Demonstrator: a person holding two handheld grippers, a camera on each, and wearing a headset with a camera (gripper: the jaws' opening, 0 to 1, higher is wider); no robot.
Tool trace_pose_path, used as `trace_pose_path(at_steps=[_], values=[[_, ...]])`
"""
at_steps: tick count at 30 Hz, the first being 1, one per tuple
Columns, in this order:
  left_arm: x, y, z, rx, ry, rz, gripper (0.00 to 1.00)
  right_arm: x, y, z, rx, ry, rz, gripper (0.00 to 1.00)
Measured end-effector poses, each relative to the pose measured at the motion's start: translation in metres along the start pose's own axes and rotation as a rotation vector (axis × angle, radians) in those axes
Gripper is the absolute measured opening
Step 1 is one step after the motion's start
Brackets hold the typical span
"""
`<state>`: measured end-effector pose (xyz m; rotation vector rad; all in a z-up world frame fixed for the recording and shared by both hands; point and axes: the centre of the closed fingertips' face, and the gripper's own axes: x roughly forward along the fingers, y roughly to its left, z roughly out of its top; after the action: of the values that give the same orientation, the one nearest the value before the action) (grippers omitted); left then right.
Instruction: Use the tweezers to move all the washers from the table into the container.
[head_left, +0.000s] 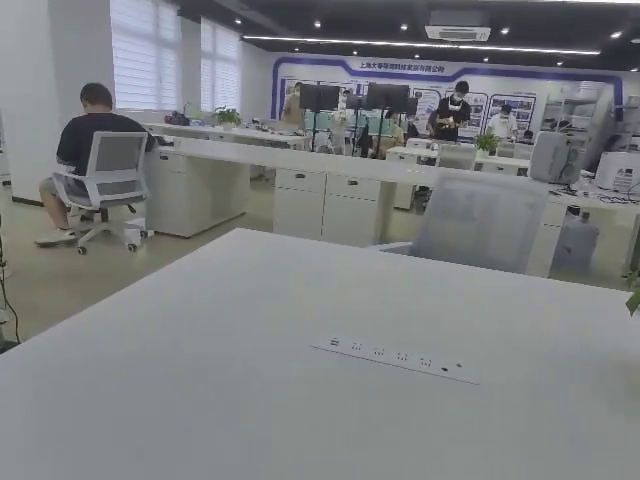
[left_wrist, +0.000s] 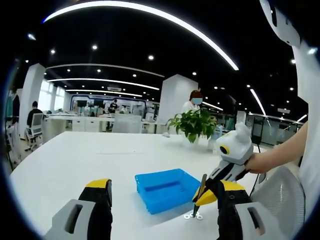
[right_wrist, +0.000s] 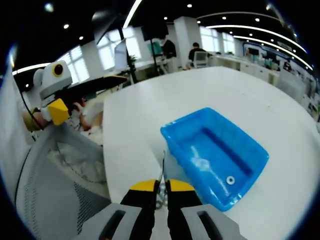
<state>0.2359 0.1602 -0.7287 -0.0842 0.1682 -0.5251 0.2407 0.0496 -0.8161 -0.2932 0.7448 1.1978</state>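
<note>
Washers (left_wrist: 193, 216): small cluster on the table (left_wrist: 75, 160) just in front of the blue container (left_wrist: 165, 202), with the tweezers (left_wrist: 199, 192) tip down at them. Right gripper (right_wrist: 163, 186): jaws nearly together, clamped on the tweezers; left gripper (left_wrist: 162, 186): jaws wide apart, holding nothing. Right gripper view looks down into the container, one washer (right_wrist: 230, 180) on its floor; head view looks across the tabletop past a socket strip (head_left: 400, 358) to office desks.
</note>
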Motion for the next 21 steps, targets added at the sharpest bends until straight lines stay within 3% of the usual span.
trace_pose_path(at_steps=[10,13,17,21], values=[[-0.001,0.001,-0.005,0.013,0.020,-0.003,0.88,-0.002,0.002,0.001,-0.066,0.000,-0.012,0.03],[-0.001,0.001,-0.004,0.013,0.019,-0.003,0.88,-0.008,0.005,0.008,-0.044,-0.036,-0.002,0.03],[0.005,-0.011,0.003,0.015,0.021,-0.005,0.88,-0.016,0.005,0.019,-0.026,-0.079,-0.003,0.03],[0.007,-0.013,0.004,0.016,0.025,-0.008,0.88,-0.028,0.003,0.035,0.019,-0.153,-0.001,0.03]])
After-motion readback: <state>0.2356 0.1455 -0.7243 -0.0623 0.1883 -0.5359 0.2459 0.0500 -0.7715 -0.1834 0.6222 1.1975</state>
